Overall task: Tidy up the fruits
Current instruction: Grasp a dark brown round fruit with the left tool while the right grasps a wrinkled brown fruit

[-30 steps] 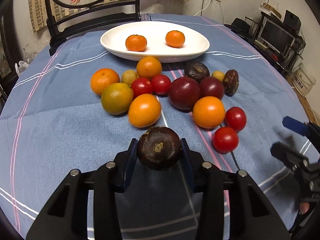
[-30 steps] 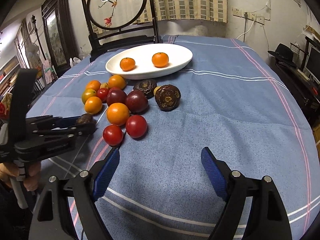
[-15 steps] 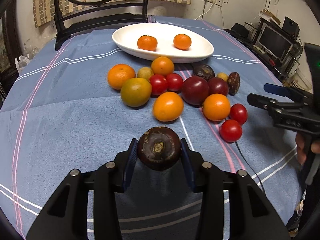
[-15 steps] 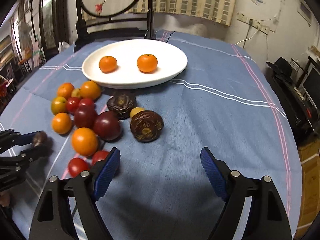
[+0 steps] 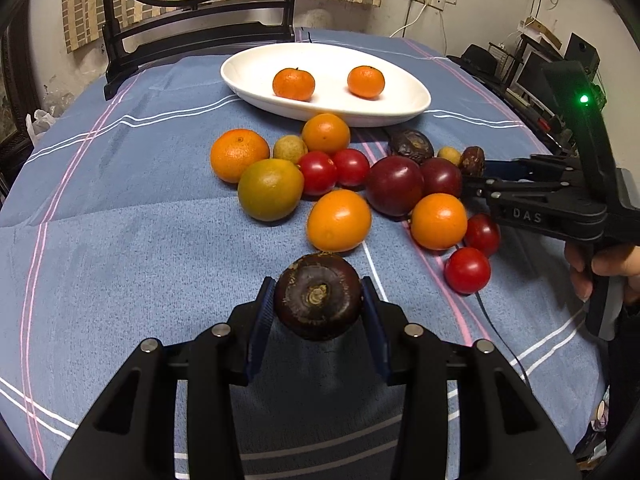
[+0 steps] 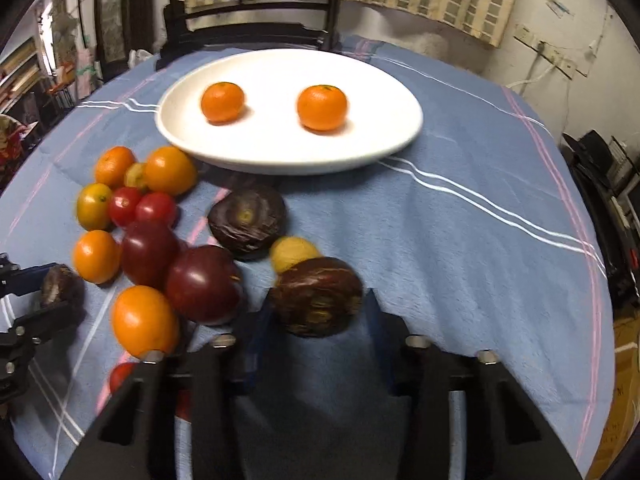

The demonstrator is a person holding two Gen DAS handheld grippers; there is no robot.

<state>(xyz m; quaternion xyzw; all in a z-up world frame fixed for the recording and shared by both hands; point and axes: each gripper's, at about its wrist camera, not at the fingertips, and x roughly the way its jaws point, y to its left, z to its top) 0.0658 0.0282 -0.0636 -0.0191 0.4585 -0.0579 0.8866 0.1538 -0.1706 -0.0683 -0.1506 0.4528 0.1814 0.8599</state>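
My left gripper is shut on a dark round passion fruit, held above the blue cloth in front of the fruit pile. My right gripper has its fingers on both sides of a wrinkled dark passion fruit on the cloth; I cannot tell if they grip it. It also shows in the left wrist view. A white plate at the back holds two mandarins. Oranges, red tomatoes and dark plums lie loose before the plate.
A third wrinkled passion fruit and a small yellow fruit lie just beyond my right gripper. A black chair stands behind the table. Shelves and electronics stand at the right.
My right gripper moved forward and down to the wrinkled passion fruit and narrowed around it. My left gripper kept its fruit and drifted slightly left.
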